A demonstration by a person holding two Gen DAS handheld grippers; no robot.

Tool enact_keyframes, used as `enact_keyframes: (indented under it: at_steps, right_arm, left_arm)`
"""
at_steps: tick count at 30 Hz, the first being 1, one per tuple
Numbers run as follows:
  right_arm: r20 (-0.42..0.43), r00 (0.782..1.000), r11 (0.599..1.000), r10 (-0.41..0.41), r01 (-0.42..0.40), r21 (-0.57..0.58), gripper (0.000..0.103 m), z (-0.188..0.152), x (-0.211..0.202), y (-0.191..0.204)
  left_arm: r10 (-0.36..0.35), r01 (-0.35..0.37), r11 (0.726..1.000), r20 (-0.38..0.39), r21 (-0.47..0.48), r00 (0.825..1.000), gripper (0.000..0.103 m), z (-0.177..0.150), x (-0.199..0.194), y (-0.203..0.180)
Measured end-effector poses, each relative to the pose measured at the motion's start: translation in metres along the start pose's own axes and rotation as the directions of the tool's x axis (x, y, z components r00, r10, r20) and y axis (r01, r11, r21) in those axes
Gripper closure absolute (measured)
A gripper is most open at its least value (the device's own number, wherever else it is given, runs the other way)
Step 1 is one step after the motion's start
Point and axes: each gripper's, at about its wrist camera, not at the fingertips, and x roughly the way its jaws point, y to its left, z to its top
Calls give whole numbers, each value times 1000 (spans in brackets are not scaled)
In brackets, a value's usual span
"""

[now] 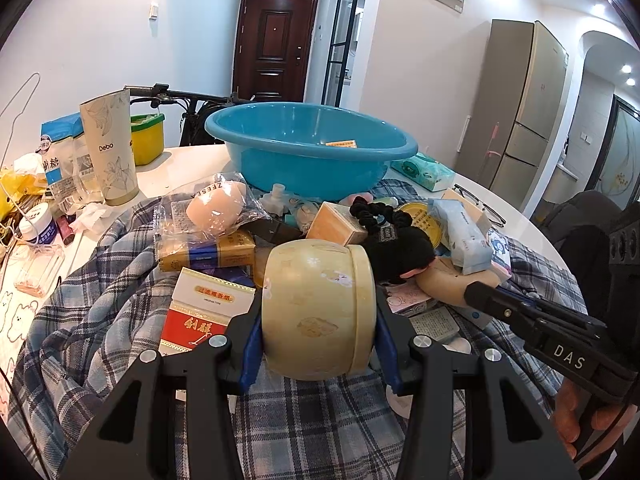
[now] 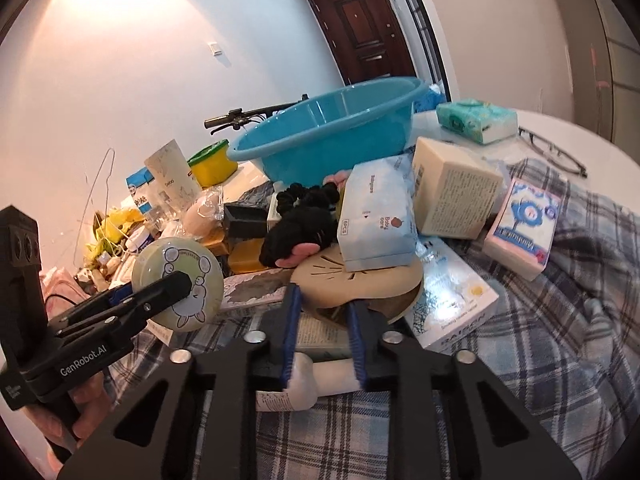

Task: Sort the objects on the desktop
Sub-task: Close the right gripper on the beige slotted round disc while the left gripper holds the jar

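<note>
left claw: the left gripper (image 1: 318,316) is pinching a round cream tin (image 1: 320,310) lying on its side, one blue pad on the tin's base and the other on its lid end; the tin sits right between the fingers, lifted just above the checked cloth (image 1: 120,312).
same tin from the right camera: its lid face with a cartoon drawing (image 2: 178,284) shows, gripped by the left gripper's black fingers (image 2: 160,292).
right claw: the right gripper (image 2: 324,320) is partly spread, its blue pads either side of the near edge of a tan slipper (image 2: 356,280); whether the pads touch the slipper cannot be told. a white tube (image 2: 320,380) lies crosswise under the fingers.
just beyond the tin: a red and white carton (image 1: 200,312) to its left, a gold and blue pack (image 1: 208,254) behind that, a bagged peach sponge (image 1: 216,208) further back.
right of the tin: a black plush thing (image 1: 400,248), a black scrunchie (image 1: 378,212), a pale blue wipes pack (image 1: 460,236).
beyond the slipper: the wipes pack (image 2: 376,220), a cream box (image 2: 452,196), a pink and blue packet (image 2: 524,228) on the cloth.
far from the tin: a blue basin (image 1: 308,148) on the white table (image 1: 192,160), a small orange box inside it; a green tissue pack (image 1: 424,170) and glasses (image 1: 480,204) to its right; a tall beige cup (image 1: 112,148) and yellow tub (image 1: 148,138) to its left.
</note>
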Motion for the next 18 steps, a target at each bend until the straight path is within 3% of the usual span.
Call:
enact_keyframes:
  at_steps: [5, 8, 12, 18]
  right_arm:
    - [32, 999, 999, -13, 15, -44, 100, 1, -8, 9]
    - [40, 999, 1000, -5, 6, -29, 100, 4, -11, 6]
    - [-12, 998, 995, 61, -60, 76, 100, 5, -3, -12]
    - [-48, 996, 989, 71, -64, 136, 95, 1, 8, -22]
  left_arm:
    - [-1, 1, 1000, 2, 3, 1000, 53, 0, -1, 0]
    - [-2, 2, 1000, 1, 4, 1000, 53, 1, -1, -1]
    - [-1, 1, 1000, 3, 6, 1000, 53, 1, -2, -1]
    - [-2, 2, 1000, 2, 11, 1000, 53, 2, -3, -3]
